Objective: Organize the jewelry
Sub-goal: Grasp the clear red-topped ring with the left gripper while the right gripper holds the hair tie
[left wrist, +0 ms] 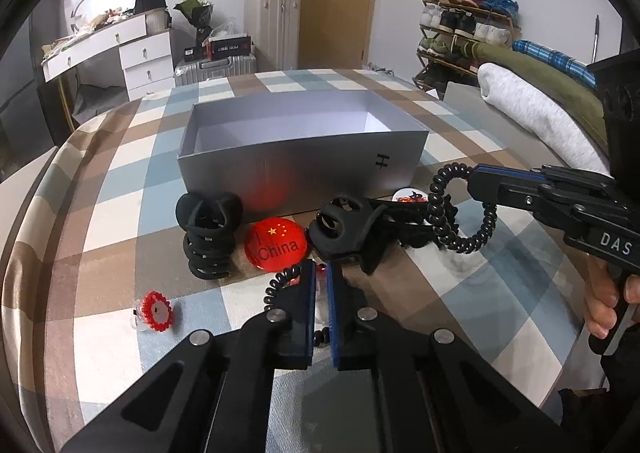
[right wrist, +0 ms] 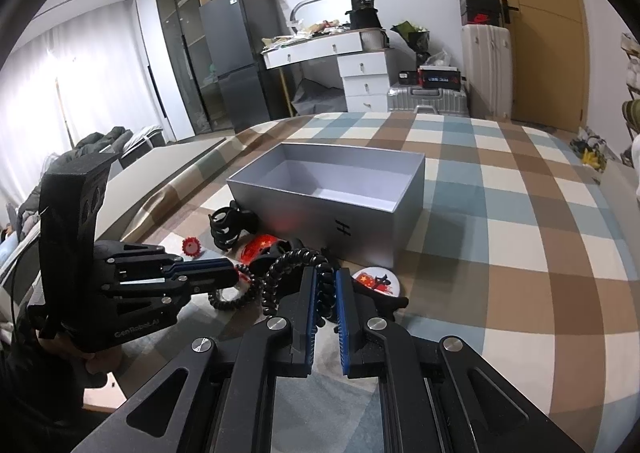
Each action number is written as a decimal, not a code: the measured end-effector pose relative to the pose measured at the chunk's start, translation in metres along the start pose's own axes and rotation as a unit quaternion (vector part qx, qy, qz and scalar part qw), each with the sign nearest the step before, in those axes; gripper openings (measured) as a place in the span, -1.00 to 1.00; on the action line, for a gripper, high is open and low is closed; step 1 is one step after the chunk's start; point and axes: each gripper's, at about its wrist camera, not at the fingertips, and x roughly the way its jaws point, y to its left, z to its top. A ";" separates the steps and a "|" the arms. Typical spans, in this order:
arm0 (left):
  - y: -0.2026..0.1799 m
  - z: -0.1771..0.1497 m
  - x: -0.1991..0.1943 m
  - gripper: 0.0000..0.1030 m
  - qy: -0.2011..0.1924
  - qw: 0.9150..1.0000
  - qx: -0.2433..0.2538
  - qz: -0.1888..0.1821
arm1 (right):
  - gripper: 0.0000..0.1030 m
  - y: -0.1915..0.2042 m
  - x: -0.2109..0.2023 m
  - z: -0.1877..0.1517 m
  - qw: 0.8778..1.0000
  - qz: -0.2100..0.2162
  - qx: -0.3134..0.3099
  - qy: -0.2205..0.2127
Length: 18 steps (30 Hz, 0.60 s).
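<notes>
Left wrist view: left hand-held gripper (left wrist: 319, 285) clamped on a small red-and-clear piece (left wrist: 320, 273), black coil hair tie (left wrist: 280, 285) just beside its left finger, near the red China badge (left wrist: 275, 245). Right wrist view: right hand-held gripper (right wrist: 325, 285) closed on another black coil tie (right wrist: 298, 267), before the open grey box (right wrist: 340, 209) on the checked bedspread (right wrist: 520, 233).

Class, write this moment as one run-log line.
left gripper: shut on small red-and-clear item | right gripper: shut on black coil hair tie | grey box: nothing visible inside | red badge: on checked cloth
</notes>
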 end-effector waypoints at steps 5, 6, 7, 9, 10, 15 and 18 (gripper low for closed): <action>0.002 0.001 0.002 -0.97 0.005 1.000 -0.006 0.008 | -0.84 0.001 -0.001 0.000 1.000 0.000 -0.002 0.001; 0.002 0.001 0.003 -0.97 0.005 1.000 -0.006 0.009 | -0.84 0.001 -0.001 0.000 1.000 0.001 -0.002 0.001; 0.002 0.002 0.004 -0.94 0.006 1.000 -0.006 0.010 | -0.84 0.001 0.000 0.000 1.000 0.001 -0.002 0.002; 0.001 0.002 0.006 -0.79 0.007 1.000 -0.004 0.014 | -0.84 0.002 -0.001 0.000 1.000 0.001 -0.003 0.003; 0.000 0.002 0.007 -0.62 0.009 1.000 -0.003 0.017 | -0.84 0.001 0.000 0.000 1.000 0.002 -0.002 0.003; 0.002 0.002 0.011 -0.45 0.015 1.000 -0.008 0.015 | -0.83 0.001 -0.001 0.000 1.000 0.002 0.000 0.003; 0.002 0.003 0.014 -0.45 0.022 1.000 -0.008 0.009 | -0.83 -0.001 0.000 0.000 1.000 0.005 0.005 0.005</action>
